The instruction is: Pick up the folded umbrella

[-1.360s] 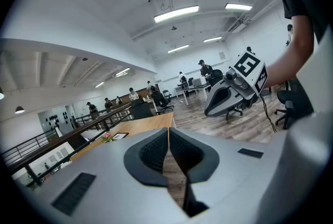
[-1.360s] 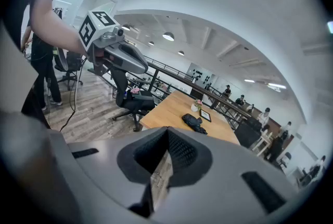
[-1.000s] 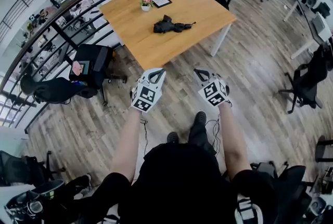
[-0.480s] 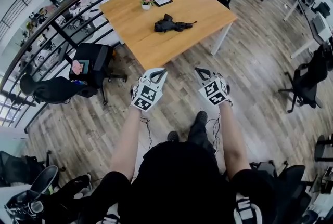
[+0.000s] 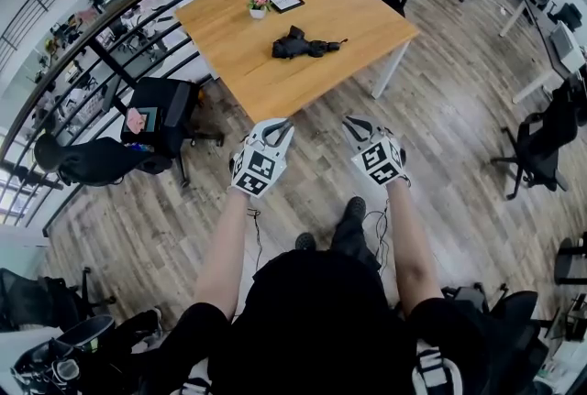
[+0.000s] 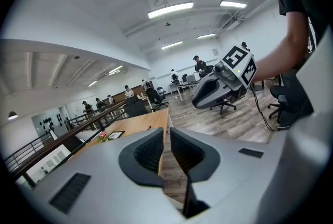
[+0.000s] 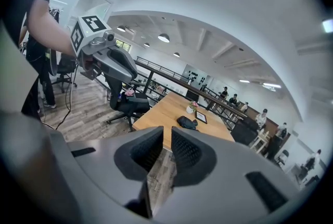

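Only my right gripper (image 5: 356, 127) has changed since a second ago, its empty jaws opening towards the black folded umbrella (image 5: 303, 45) on the far light-brown wooden table (image 5: 275, 86), while my left gripper (image 5: 278, 127) waits with its jaws together and empty.

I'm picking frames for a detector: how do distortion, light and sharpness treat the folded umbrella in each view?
Head view: fisheye bends the railing, yet the folded umbrella is sharp and evenly lit on the table. Right gripper view: small but clear, black corners. Left gripper view: ceiling lights glare; umbrella too small to tell.
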The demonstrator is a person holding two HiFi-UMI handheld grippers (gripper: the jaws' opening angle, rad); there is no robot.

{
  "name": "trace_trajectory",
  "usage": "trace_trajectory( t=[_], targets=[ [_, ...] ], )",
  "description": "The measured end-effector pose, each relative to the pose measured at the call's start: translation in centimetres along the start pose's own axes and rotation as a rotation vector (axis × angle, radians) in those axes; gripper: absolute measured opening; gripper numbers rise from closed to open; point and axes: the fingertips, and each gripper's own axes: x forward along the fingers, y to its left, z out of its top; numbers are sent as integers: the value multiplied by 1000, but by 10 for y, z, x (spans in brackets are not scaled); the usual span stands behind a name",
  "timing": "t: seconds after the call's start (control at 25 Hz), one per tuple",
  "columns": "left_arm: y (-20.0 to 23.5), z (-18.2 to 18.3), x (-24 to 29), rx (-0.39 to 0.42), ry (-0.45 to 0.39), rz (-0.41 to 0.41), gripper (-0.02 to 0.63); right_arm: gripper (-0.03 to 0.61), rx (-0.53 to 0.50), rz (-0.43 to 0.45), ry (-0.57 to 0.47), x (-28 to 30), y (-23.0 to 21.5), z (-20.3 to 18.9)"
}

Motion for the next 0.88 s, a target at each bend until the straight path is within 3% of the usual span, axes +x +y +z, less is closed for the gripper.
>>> trace_trajectory(
  t=[0.2,0.32,0.6,0.88],
  targets=[
    [4,-5,3,-6,-4,-10,48,97,0,-15,-44,0,-6,12],
    [7,-4,4,-2,-4,-13,157,143,-2,-22,-41,2,-9,12],
    [9,-5,7,-5,-8,-12,187,261,-11,-15,-46,5,-6,11],
    [13,-10,7,-7,-1,5,207,324,-13,-26,-34,7,-7,10]
  ],
)
